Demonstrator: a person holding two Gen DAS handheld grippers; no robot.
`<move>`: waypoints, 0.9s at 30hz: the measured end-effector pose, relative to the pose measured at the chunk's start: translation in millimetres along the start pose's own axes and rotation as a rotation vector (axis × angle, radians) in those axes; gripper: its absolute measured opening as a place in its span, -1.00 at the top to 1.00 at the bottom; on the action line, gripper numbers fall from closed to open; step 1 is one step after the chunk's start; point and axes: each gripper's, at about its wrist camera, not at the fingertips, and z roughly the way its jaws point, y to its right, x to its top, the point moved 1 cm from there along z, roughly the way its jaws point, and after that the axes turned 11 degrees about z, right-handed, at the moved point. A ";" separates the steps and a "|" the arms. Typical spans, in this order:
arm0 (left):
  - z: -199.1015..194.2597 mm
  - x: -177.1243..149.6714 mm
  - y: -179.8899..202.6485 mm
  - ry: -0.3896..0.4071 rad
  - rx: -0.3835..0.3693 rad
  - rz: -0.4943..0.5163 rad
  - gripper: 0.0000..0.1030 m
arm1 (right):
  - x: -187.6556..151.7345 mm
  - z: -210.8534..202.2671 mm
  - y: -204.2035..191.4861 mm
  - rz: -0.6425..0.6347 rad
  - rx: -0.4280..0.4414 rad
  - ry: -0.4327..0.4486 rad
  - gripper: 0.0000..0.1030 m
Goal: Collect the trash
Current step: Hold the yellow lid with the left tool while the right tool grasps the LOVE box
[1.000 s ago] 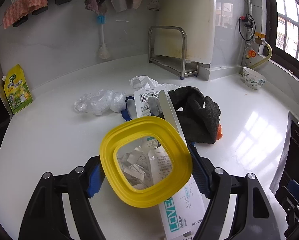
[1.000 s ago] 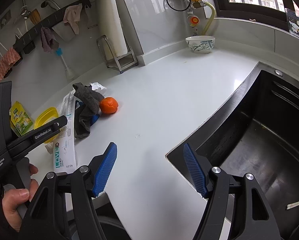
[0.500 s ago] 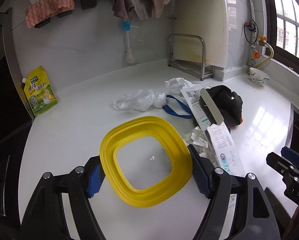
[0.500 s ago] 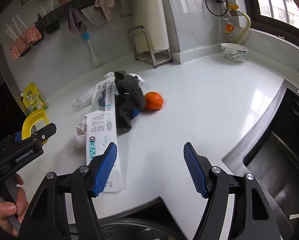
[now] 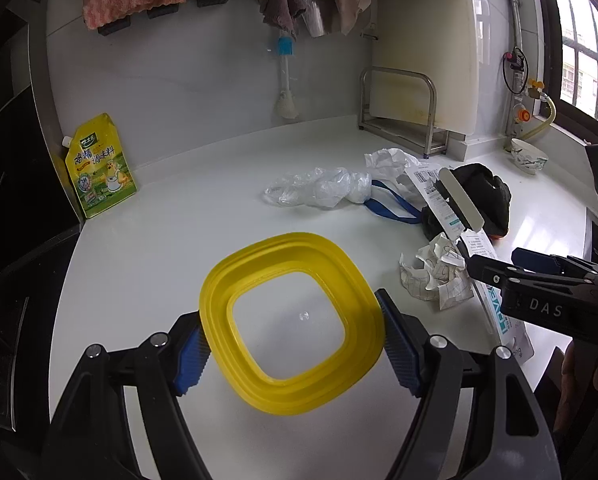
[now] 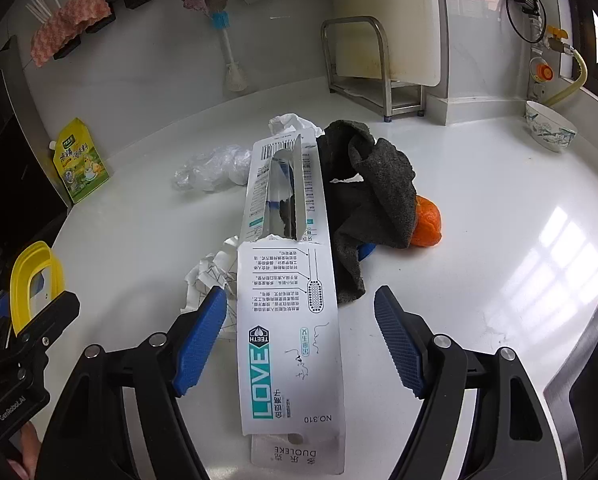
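Observation:
A yellow lid [image 5: 291, 248] with a clear centre is gripped by its edges in my left gripper [image 5: 291, 344], above bare white counter left of the trash pile. The pile holds a long white toothbrush package [image 6: 287, 360], crumpled paper [image 6: 209, 276], a clear plastic bag [image 6: 211, 164] and white tissue. A dark cloth [image 6: 379, 192] lies over an orange fruit [image 6: 429, 224]. My right gripper [image 6: 301, 320] hovers over the package's near end. Its jaws are opening, with the package between them and the pads clear of it.
A yellow seasoning pouch [image 5: 99, 168] leans on the back wall at the left. A metal rack [image 6: 375, 68] with a cutting board and a bowl [image 6: 551, 128] stand at the back right. The sink's edge [image 6: 579, 360] runs along the right.
My left gripper carried the yellow lid left, off the package and paper. My right gripper swung from the sink side over to the trash pile, and its jaws widened.

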 end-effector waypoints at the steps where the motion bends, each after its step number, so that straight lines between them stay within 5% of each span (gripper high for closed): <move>1: 1.2 -0.6 -0.5 -0.002 -0.007 -0.003 -0.41 | 1.4 2.0 0.1 0.002 -0.007 0.002 -0.42; 16: 7.1 -5.8 -2.7 -0.017 -0.031 -0.008 -0.41 | 1.4 18.5 -17.0 -0.065 -0.027 -0.025 -0.40; 19: 7.7 -6.9 -3.3 -0.021 -0.034 -0.011 -0.41 | 1.8 21.4 -14.2 -0.046 0.004 -0.064 0.02; 27: 4.4 -8.1 -3.2 -0.017 -0.039 -0.014 -0.41 | 0.6 5.2 -17.2 -0.045 0.020 -0.030 0.02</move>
